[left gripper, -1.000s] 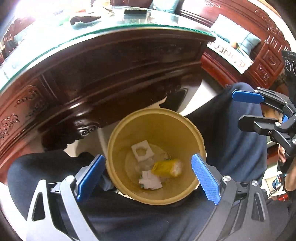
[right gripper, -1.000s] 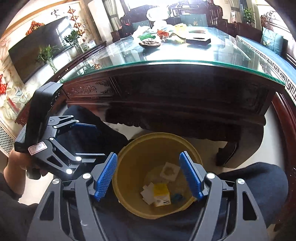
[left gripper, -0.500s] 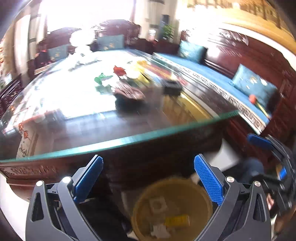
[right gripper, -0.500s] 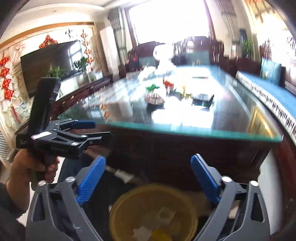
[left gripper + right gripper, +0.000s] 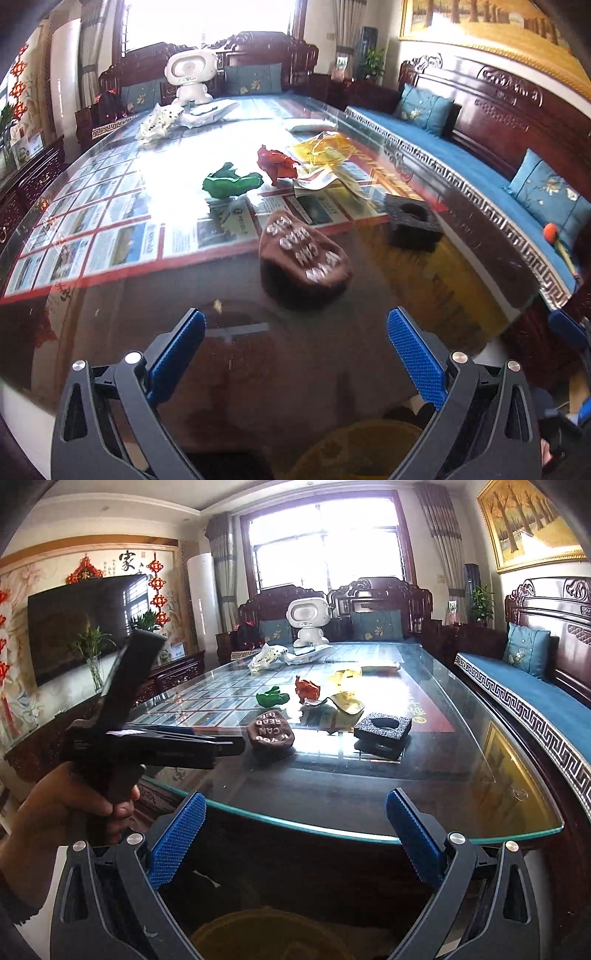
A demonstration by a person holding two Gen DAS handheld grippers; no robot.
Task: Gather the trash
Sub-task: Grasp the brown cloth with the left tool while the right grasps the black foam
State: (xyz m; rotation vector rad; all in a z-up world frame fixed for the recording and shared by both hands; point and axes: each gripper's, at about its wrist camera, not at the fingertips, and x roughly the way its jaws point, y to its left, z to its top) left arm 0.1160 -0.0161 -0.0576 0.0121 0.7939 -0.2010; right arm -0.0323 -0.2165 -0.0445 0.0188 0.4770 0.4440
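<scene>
Trash lies on the glass-topped table (image 5: 110,332): a brown lettered lump (image 5: 304,258), a black foam block with a hole (image 5: 412,221), green crumpled paper (image 5: 231,182), red crumpled paper (image 5: 277,164) and yellow wrappers (image 5: 325,149). My left gripper (image 5: 295,354) is open and empty above the table's near edge, a short way before the brown lump. My right gripper (image 5: 295,834) is open and empty, held before the table edge (image 5: 369,834). The yellow bin (image 5: 258,938) shows at the bottom of both views. The left gripper shows side-on in the right wrist view (image 5: 221,744).
A white robot toy (image 5: 308,622) and white bags (image 5: 266,657) stand at the table's far end. A blue-cushioned wooden bench (image 5: 524,690) runs along the right side. A TV (image 5: 77,624) hangs on the left wall.
Both grippers have lifted from over the yellow bin and tilted up to face the tabletop. The left one has moved out over the table. Both stayed open.
</scene>
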